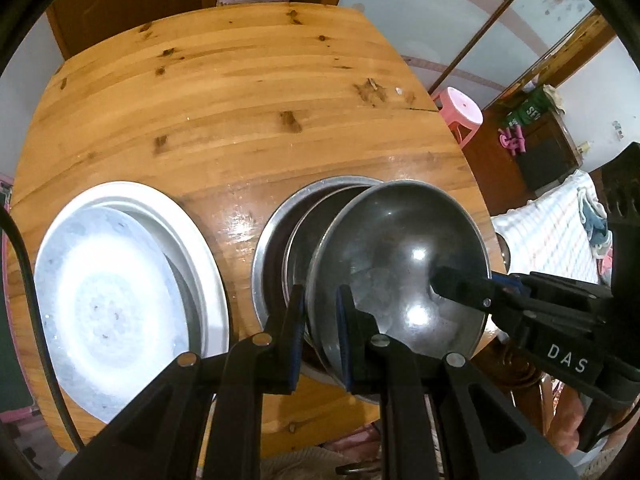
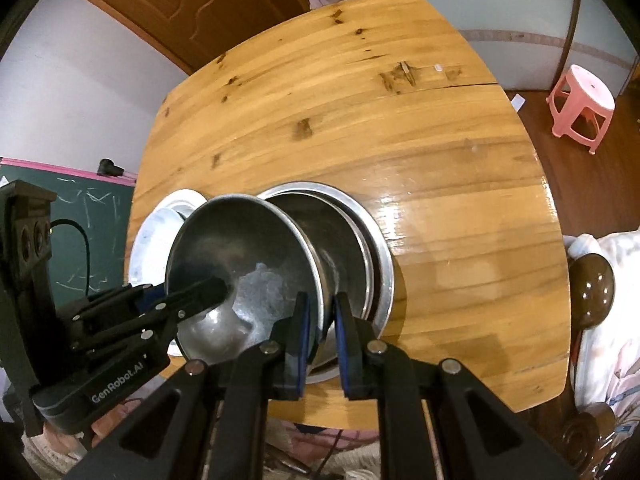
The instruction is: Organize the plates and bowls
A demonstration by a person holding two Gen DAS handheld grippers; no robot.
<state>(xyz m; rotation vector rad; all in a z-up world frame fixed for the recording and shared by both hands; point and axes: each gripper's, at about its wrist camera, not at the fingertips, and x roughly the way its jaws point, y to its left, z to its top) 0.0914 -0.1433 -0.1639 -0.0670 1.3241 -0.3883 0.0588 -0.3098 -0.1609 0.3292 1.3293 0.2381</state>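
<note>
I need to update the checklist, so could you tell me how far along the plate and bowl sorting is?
Done: two white plates lie stacked on the wooden table; metal bowls sit nested beside them. In hand: the left hand-held gripper and right hand-held gripper each clamp the rim of one tilted steel bowl. Left: setting it into the nest.

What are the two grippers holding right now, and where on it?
Both hold one metal bowl by its rim: left gripper on one side, right gripper on the opposite side.

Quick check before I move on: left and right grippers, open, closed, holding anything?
Left gripper: closed on the rim of the metal bowl.
Right gripper: closed on the opposite rim of the same bowl.
</note>
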